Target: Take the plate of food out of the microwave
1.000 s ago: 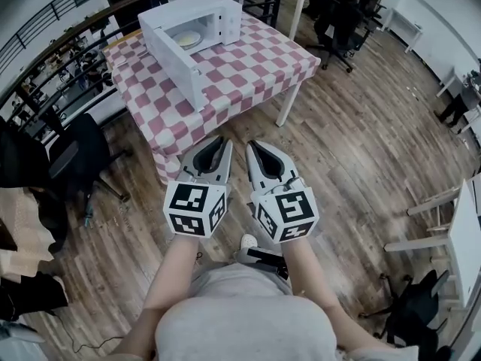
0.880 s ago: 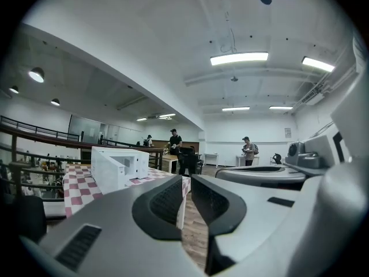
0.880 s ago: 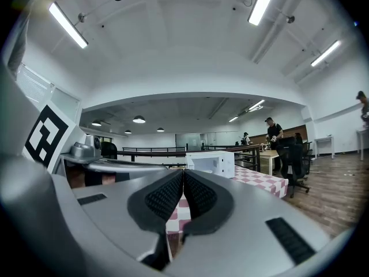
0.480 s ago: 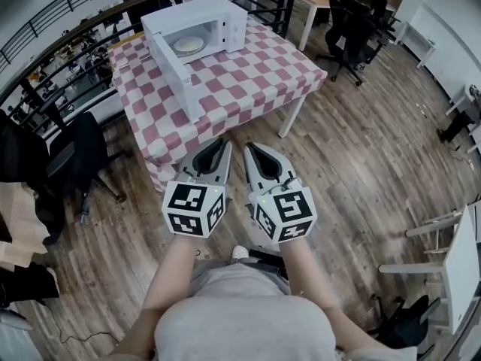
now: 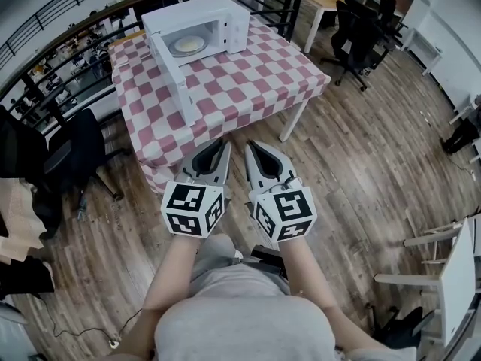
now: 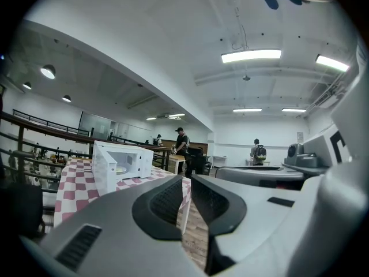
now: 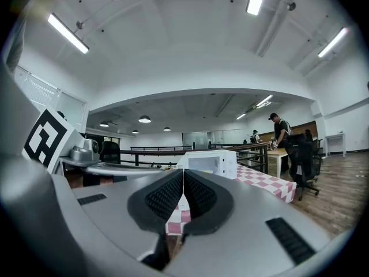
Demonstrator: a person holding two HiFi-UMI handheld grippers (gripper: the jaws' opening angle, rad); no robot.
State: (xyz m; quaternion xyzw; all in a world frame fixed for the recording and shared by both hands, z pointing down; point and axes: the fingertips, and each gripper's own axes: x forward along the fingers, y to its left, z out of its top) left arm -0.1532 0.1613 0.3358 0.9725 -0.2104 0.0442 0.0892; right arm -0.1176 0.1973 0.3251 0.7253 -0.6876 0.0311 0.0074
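A white microwave [image 5: 201,22] stands at the far end of a table with a red-and-white checked cloth [image 5: 240,81]. Its door [image 5: 174,77] hangs open toward me. A plate of food [image 5: 188,45] lies inside. Both grippers are held side by side over the wooden floor, short of the table's near edge. My left gripper [image 5: 223,144] and right gripper [image 5: 250,146] each have their jaws together with nothing between them. The left gripper view shows the left gripper [image 6: 187,179], the microwave [image 6: 135,159] and the plate [image 6: 121,169] far ahead. In the right gripper view the right gripper [image 7: 183,173] half hides the microwave [image 7: 212,163].
A black office chair [image 5: 75,153] stands left of the table, more black chairs [image 5: 353,28] at the back right. A dark railing [image 5: 68,17] runs behind the table. White furniture [image 5: 451,273] is at the right edge. People [image 6: 180,149] stand far off.
The table and microwave have drifted nearer and toward the middle of the head view as the person walks at them. Both grippers keep their place and stay shut.
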